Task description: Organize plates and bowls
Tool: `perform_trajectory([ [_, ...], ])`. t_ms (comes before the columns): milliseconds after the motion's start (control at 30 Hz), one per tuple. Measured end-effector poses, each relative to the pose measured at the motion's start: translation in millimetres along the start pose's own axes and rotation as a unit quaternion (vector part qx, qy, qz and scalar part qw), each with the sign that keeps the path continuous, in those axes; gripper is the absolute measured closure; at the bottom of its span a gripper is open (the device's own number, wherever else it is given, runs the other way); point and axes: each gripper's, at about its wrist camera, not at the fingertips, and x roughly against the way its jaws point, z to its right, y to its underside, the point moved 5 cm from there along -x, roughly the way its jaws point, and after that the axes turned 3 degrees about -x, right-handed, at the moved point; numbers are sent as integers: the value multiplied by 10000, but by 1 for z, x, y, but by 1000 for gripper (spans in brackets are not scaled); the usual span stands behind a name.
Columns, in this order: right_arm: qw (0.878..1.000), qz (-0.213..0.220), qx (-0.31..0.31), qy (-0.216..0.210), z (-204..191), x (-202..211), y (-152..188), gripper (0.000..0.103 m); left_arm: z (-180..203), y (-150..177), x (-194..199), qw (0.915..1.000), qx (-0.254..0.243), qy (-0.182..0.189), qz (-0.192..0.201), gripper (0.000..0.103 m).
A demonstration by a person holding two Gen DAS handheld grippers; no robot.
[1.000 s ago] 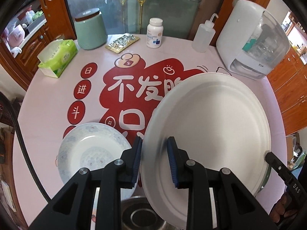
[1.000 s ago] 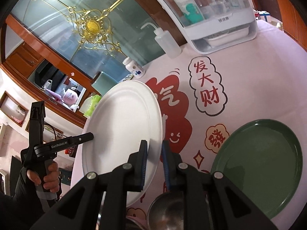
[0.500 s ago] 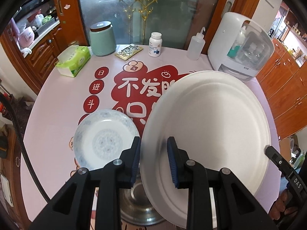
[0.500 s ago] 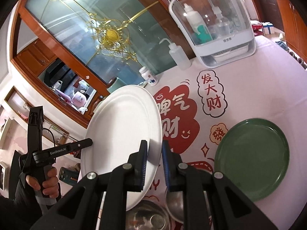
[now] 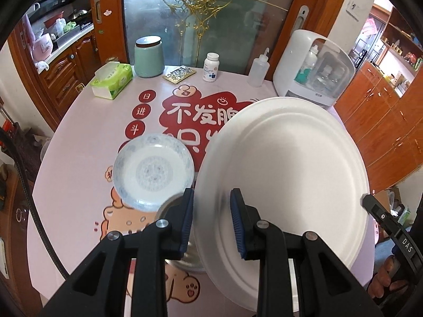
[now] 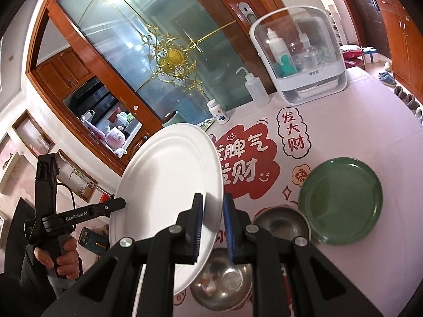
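A large white oval plate hangs tilted above the table, held at opposite rims by both grippers. My left gripper is shut on its near-left rim. My right gripper is shut on its other rim; the plate rises to the left there. A blue-patterned white plate lies on the table left of the left gripper. Two steel bowls and a green plate lie below the right gripper. One steel bowl shows partly under the left fingers.
At the back of the pink round table stand a tissue pack, a green canister, a foil blister pack, a pill bottle, a squeeze bottle and a white sterilizer box.
Both grippers have risen with the white plate, and the table looks farther below. More of the steel bowls and the patterned plate shows. Both grips are unchanged.
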Motion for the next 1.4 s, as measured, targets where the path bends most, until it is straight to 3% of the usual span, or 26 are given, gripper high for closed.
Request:
perform_trajectory([
  [667,9988,-36,-327,371,-39,49,104,88,-37,92,49,9990,-234,354,-139,78],
  [1400,9861,-1013,-872,985,-17,50,220,88,-57,200,11,9922,-551,361,-1055,78],
])
